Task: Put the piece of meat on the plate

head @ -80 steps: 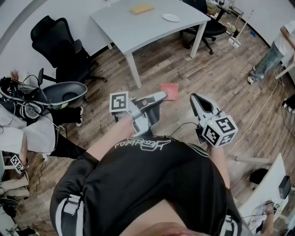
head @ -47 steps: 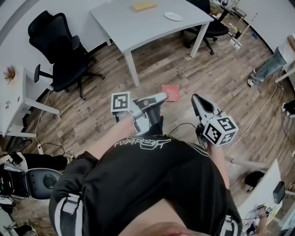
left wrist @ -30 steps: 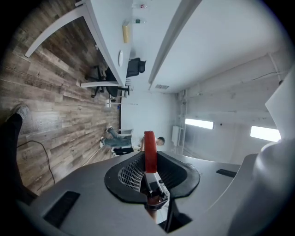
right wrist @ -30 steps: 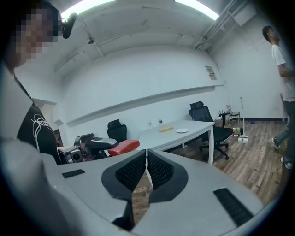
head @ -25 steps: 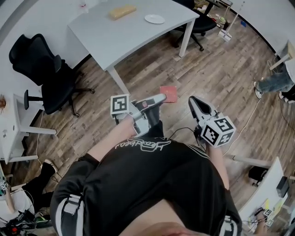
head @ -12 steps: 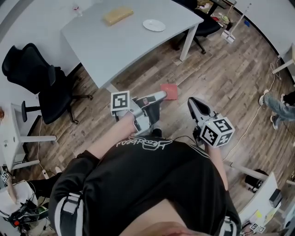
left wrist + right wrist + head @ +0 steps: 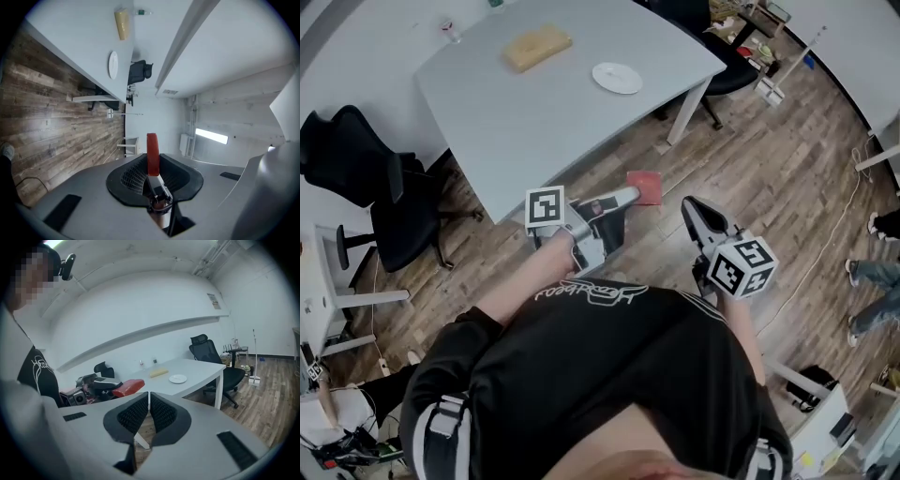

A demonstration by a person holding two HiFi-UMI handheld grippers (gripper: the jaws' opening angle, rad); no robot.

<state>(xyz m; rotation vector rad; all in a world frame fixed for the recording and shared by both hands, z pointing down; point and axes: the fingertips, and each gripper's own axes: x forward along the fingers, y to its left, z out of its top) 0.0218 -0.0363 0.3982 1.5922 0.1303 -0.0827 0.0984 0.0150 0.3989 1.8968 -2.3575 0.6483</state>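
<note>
Mid-frame, above the wood floor (image 7: pixel 750 159): meat held short of the table (image 7: pixel 516 112).
Rolled sideways, the left gripper (image 7: pixel 628 195) clamps the red piece of meat (image 7: pixel 645 187), which lies flat with its long axis jutting up-frame along the jaws. The right gripper (image 7: pixel 689 204) is alongside, jaws together and empty. The plate (image 7: pixel 617 77) sits on the table, upper frame.

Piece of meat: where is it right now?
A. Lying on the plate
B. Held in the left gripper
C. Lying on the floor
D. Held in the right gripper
B: the left gripper view shows the red piece of meat clamped edge-on in the left gripper, while the plate lies bare in the head view.
</note>
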